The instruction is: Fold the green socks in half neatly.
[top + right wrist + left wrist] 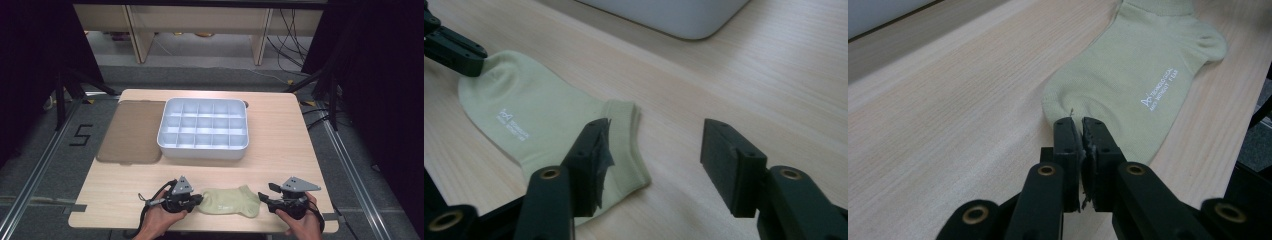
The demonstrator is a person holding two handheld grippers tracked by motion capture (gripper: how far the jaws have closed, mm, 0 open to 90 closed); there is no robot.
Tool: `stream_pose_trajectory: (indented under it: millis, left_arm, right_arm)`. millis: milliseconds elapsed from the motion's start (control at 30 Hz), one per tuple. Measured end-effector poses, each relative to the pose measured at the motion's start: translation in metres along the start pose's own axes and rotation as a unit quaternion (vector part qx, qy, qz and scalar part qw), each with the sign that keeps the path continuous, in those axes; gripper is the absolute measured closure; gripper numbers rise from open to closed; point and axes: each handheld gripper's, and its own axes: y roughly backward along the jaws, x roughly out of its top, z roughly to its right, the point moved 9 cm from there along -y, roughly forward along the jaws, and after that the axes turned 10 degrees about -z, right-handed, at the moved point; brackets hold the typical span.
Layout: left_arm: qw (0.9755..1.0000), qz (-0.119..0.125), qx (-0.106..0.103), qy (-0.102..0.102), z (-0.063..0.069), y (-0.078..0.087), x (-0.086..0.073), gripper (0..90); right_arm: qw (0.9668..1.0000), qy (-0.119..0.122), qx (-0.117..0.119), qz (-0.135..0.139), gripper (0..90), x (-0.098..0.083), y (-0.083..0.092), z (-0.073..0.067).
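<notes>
From above you get even, soft overhead light on the pale surface (pixel 280 160), with the room to both sides falling off into near black and only faint, short shadows under the tray (pixel 202 130) and the sock (pixel 230 201). Your high view is small and soft, so fine detail is smeared, and straight lines bend slightly toward its edges. In your two gripper views the sock's knit and white print (pixel 1159 89) are fairly crisp, while the black jaws close to each lens go soft and dark with little detail, and the far background blurs.
</notes>
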Motion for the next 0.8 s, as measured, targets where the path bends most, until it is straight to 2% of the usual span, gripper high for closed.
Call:
stream_pose_trajectory:
  millis: [33,67,100,133,167,200,233,267,300,333,367,400,467,533,633,667,700,800]
  left_arm:
    - [1.0,-0.005,-0.004,0.007,0.001,0.001,-0.001,84.9]
    - [1.0,-0.005,-0.002,0.003,0.0,0.003,-0.001,84.9]
    - [0.9999,-0.008,0.003,-0.007,-0.002,0.005,-0.002,84.9]
    - [1.0,-0.003,-0.001,0.002,0.0,0.006,-0.002,84.9]
    - [1.0,-0.004,0.002,0.005,-0.002,0.007,-0.003,85.0]
    - [1.0,-0.003,0.0,0.002,-0.002,0.009,-0.003,85.0]
    - [0.9999,0.002,-0.002,0.01,-0.003,0.011,-0.004,85.0]
    - [1.0,-0.002,-0.001,0.007,-0.005,0.013,-0.006,84.9]
    - [0.9999,0.005,0.0,0.013,-0.006,0.016,-0.006,85.0]
    - [1.0,-0.003,0.002,0.001,-0.009,0.019,-0.009,85.0]
    - [1.0,-0.003,0.002,0.001,-0.009,0.019,-0.009,85.0]
    - [0.9999,0.002,0.004,0.015,-0.012,0.023,-0.011,85.0]
    - [0.9996,0.008,0.007,0.025,-0.016,0.027,-0.012,85.0]
    - [0.9998,0.007,0.009,0.019,-0.018,0.029,-0.013,85.0]
    - [0.9997,0.006,0.008,0.023,-0.023,0.035,-0.016,84.9]
    - [0.9997,-0.001,0.012,0.022,-0.025,0.037,-0.017,84.9]
    - [0.9998,0.003,0.007,0.017,-0.026,0.04,-0.016,85.0]
    - [0.9997,0.001,0.007,0.023,-0.03,0.047,-0.017,84.9]
  right_arm:
    - [1.0,-0.004,0.003,0.001,50.1,0.001,0.0,-0.003]
    - [0.9999,-0.004,0.01,0.0,52.0,0.001,0.0,-0.005]
    - [1.0,0.006,0.007,-0.003,53.5,0.002,0.001,-0.005]
    - [0.9999,0.004,0.007,-0.007,55.5,0.001,0.0,-0.006]
    - [0.9999,0.013,0.008,-0.007,57.7,0.002,0.0,-0.006]
    - [0.9997,0.012,0.017,-0.008,59.8,0.003,0.0,-0.009]
    - [0.9998,0.003,0.016,-0.009,62.0,0.002,0.0,-0.012]
    - [0.9997,0.008,0.022,-0.007,64.5,0.004,0.001,-0.014]
    - [0.9995,0.018,0.024,-0.005,66.5,0.005,0.001,-0.014]
    - [0.9995,0.008,0.029,-0.006,69.0,0.006,0.003,-0.018]
    - [0.9995,0.008,0.029,-0.006,69.0,0.006,0.003,-0.018]
    - [0.999,0.03,0.033,0.004,72.8,0.011,0.002,-0.021]
    - [0.9979,0.05,0.041,-0.002,76.9,0.013,0.001,-0.027]
    - [0.9974,0.059,0.042,-0.003,78.7,0.015,0.0,-0.029]
    - [0.9947,0.082,0.062,-0.007,83.8,0.023,-0.007,-0.041]
    - [0.9946,0.073,0.073,-0.013,84.5,0.023,-0.009,-0.047]
    - [0.9934,0.086,0.076,-0.011,84.9,0.026,-0.013,-0.049]
    - [0.9908,0.101,0.088,-0.023,86.0,0.032,-0.023,-0.06]
